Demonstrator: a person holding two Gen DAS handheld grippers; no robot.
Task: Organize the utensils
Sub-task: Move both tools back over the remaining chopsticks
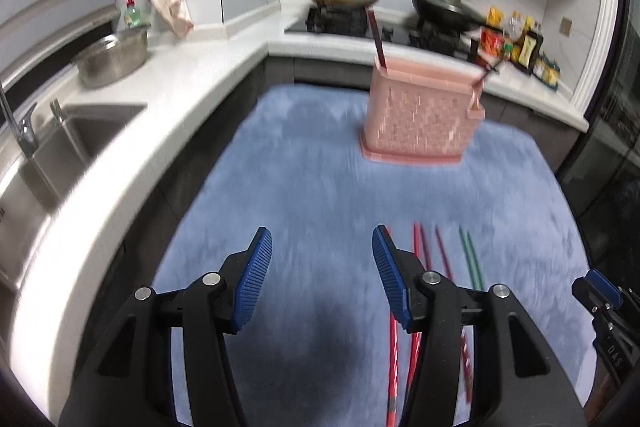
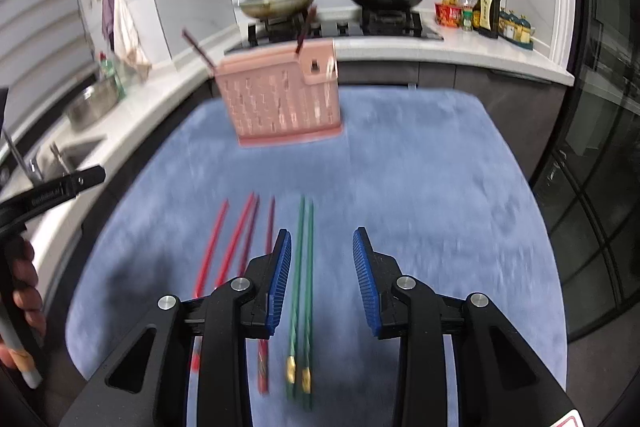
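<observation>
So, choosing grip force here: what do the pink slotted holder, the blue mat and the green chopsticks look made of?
Pink slotted holder: moulded plastic, matte, by its pierced walls. Blue mat: soft fabric, apparently short-piled, no shine. Green chopsticks: probably smooth plastic or lacquer, with gold-coloured ends; blur leaves it open.

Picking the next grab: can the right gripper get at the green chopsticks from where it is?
Probably yes. The right gripper is open and empty, and the green chopsticks lie flat on the blue mat in line with its gap, nothing covering them.

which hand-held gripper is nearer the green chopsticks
Right. The right hand-held gripper hangs open directly over the green chopsticks; the left hand-held gripper sits beyond the red chopsticks.
</observation>
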